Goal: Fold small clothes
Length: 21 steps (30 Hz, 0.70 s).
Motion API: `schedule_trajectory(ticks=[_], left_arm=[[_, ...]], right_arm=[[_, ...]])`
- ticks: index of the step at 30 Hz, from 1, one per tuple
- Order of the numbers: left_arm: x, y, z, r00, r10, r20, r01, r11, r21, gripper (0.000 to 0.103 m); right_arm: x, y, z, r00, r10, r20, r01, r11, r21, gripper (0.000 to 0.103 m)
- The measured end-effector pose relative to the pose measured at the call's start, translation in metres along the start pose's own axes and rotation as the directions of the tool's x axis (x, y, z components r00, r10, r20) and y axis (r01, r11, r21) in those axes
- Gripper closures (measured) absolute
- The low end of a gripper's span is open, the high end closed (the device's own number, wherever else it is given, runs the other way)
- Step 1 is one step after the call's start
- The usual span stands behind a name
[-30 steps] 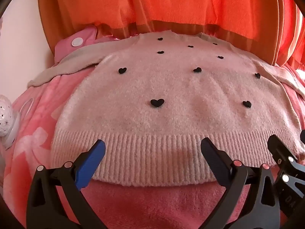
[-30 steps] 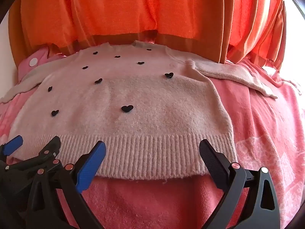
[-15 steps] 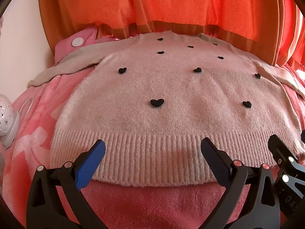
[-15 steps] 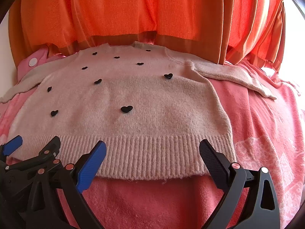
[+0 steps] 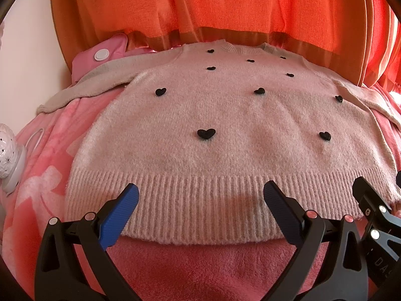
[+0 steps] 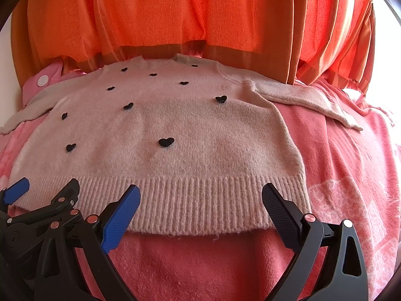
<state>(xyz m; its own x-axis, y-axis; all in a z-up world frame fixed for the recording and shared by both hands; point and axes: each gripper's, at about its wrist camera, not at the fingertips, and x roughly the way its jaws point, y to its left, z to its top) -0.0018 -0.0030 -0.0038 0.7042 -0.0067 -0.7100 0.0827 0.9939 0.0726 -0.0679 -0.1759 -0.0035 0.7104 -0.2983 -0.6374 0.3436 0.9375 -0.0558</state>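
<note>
A small pale pink sweater (image 5: 225, 125) (image 6: 175, 125) with several black hearts lies flat and face up on a pink blanket, both sleeves spread out to the sides. Its ribbed hem (image 5: 200, 200) (image 6: 200, 200) faces me. My left gripper (image 5: 200, 198) hangs open over the left part of the hem, nothing between its fingers. Over the hem's right part my right gripper (image 6: 200, 200) stands open and empty too. Each gripper shows at the edge of the other's view: the right one (image 5: 371, 208), the left one (image 6: 47, 200).
A pink fleece blanket (image 6: 351, 175) (image 5: 200, 263) covers the surface. Orange curtains (image 5: 225, 5) (image 6: 200, 12) hang right behind the sweater. A pink cushion with a white button (image 5: 102, 54) lies at the back left. A white lamp-like object (image 5: 7, 150) stands at the left edge.
</note>
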Motion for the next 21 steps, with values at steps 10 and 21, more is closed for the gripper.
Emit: schedule_trajectory(ticks=[10,21], left_arm=[[-0.0001,0.0006,-0.0003,1.0,-0.002,0.0,0.002,1.0,-0.001,0.006],[0.0004,0.0011,-0.0009,1.0,-0.001,0.0,0.001,1.0,0.001,0.006]], right_arm=[[0.0002,-0.0007,-0.0005,1.0,0.0,0.0,0.0,1.0,-0.001,0.007],[0.0005,-0.0005,-0.0008,1.0,-0.001,0.0,0.001,1.0,-0.002,0.007]])
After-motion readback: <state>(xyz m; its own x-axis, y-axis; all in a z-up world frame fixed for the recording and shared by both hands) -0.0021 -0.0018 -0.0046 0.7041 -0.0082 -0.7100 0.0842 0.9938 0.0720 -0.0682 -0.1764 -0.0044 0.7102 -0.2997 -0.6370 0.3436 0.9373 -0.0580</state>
